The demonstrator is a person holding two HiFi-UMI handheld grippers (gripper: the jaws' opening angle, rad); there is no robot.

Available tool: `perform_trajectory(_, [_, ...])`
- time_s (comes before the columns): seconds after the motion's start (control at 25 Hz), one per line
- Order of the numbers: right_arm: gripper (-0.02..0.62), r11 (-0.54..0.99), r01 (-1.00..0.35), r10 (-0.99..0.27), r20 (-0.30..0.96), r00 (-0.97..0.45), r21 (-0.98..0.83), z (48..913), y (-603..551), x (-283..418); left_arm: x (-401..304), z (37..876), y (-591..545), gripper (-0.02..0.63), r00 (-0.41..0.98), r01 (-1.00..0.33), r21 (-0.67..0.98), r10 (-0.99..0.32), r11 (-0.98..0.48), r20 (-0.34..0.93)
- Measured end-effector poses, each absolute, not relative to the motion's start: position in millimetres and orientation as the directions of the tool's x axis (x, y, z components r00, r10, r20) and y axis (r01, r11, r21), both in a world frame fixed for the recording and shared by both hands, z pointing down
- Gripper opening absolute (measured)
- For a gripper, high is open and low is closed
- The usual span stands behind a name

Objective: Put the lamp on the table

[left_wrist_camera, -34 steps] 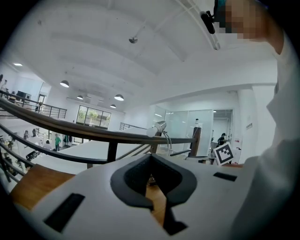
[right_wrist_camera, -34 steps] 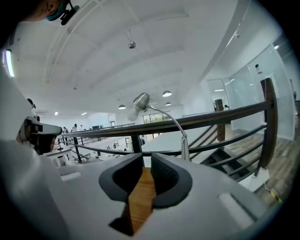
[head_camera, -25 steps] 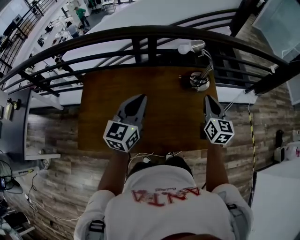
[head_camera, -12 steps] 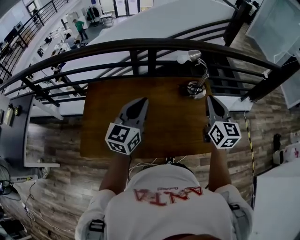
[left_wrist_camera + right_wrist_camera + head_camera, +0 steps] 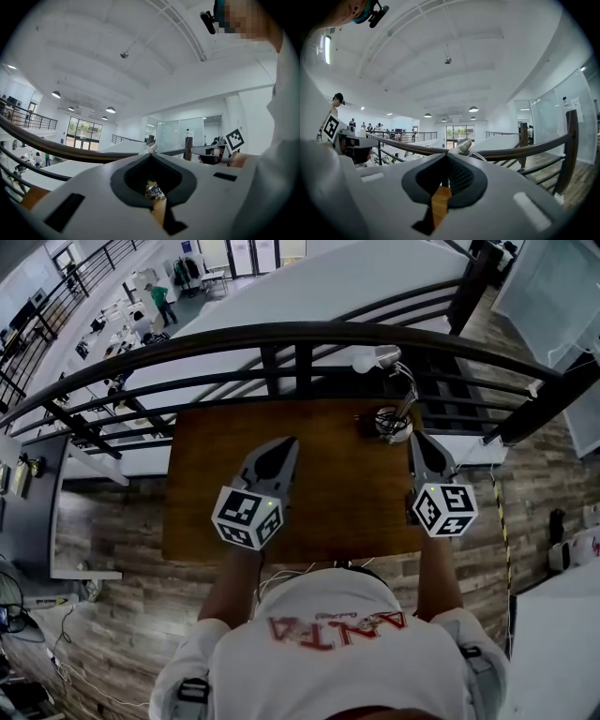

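A small desk lamp stands upright at the far right corner of the brown wooden table (image 5: 328,484). Its round base (image 5: 394,425) carries coiled cable, and its pale head (image 5: 375,359) reaches over the railing. My right gripper (image 5: 419,437) hovers just in front of the base, jaws shut and empty. My left gripper (image 5: 281,444) hovers over the table's middle, also shut with nothing held. In the right gripper view the lamp head (image 5: 463,146) peeks over the closed jaws (image 5: 447,156). In the left gripper view the lamp base (image 5: 153,190) shows through the gap behind the closed tips (image 5: 151,155).
A dark curved railing (image 5: 309,334) runs right behind the table's far edge, with an open drop to a lower floor beyond. Wood-plank floor (image 5: 103,521) surrounds the table. A thin cable (image 5: 469,446) trails off the table's right side.
Both grippers have lifted a little above the table, the right one more. The lamp stays in its place at the far right corner.
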State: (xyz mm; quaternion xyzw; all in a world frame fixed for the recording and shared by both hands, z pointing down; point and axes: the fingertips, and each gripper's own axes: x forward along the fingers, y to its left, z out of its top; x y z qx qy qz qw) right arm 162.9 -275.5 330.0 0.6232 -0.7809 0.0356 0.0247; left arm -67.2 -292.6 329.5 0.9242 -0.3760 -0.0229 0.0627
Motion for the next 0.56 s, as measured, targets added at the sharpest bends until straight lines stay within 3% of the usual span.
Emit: perform_trajectory(0.56, [0.003, 0.234, -0.97, -0.963, 0.119, -0.24, -0.059, 348, -280, 165, -58, 338, -296, 0.009, 0.726, -0.686, 0.111, -0.686, -0.719, 0.047])
